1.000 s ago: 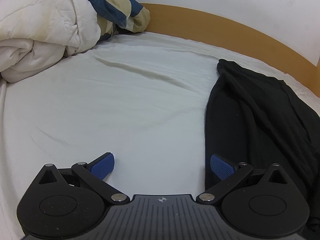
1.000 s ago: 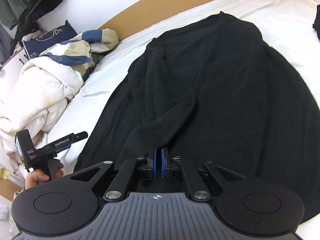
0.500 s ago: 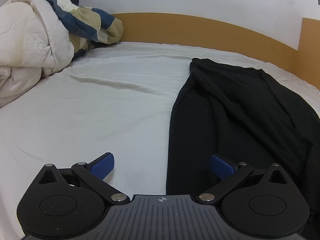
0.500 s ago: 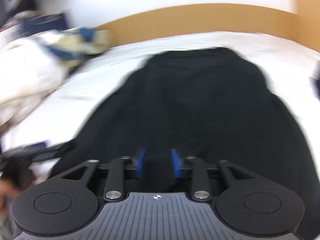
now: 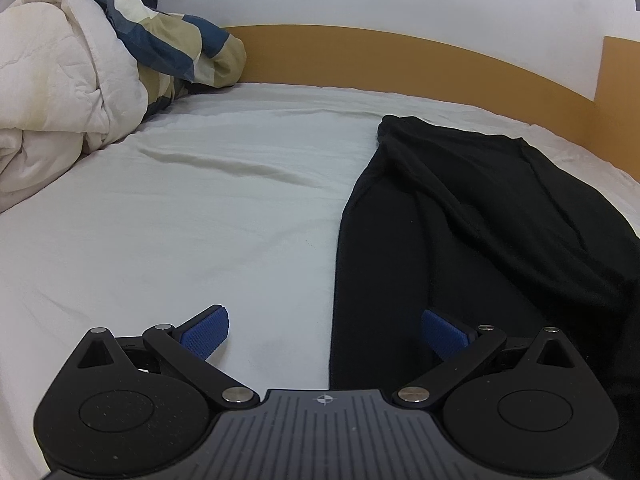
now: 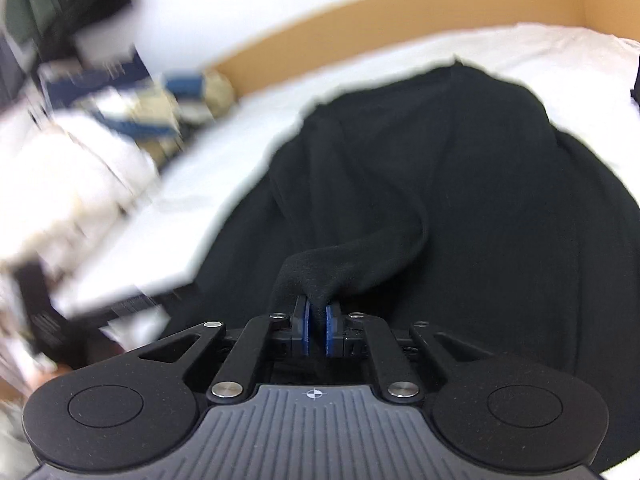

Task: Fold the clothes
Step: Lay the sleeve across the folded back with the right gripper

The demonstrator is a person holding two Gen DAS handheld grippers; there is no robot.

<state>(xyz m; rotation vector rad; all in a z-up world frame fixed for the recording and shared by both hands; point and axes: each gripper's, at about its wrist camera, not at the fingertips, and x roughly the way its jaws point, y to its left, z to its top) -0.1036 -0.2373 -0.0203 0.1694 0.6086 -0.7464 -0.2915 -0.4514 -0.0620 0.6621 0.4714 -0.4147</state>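
A black garment (image 5: 460, 220) lies spread on the white bed sheet (image 5: 200, 220), rumpled with long folds. My left gripper (image 5: 326, 330) stands open low over the garment's left edge: one blue pad sits over the sheet, the other over the black cloth, and nothing is held. In the right wrist view the garment (image 6: 460, 180) fills most of the frame. My right gripper (image 6: 316, 312) is closing, and a raised fold of the black cloth is pinched between its blue pads. This view is blurred on the left.
A bunched white duvet (image 5: 60, 92) and a blue and beige patterned cover (image 5: 180, 48) lie at the far left of the bed. An orange wooden headboard (image 5: 400, 56) runs along the back under a white wall. Bare sheet lies left of the garment.
The right gripper's jaws opened and then came together on a fold of the black garment, lifting it slightly. The left gripper's view levelled and swung, bringing more of the garment into sight.
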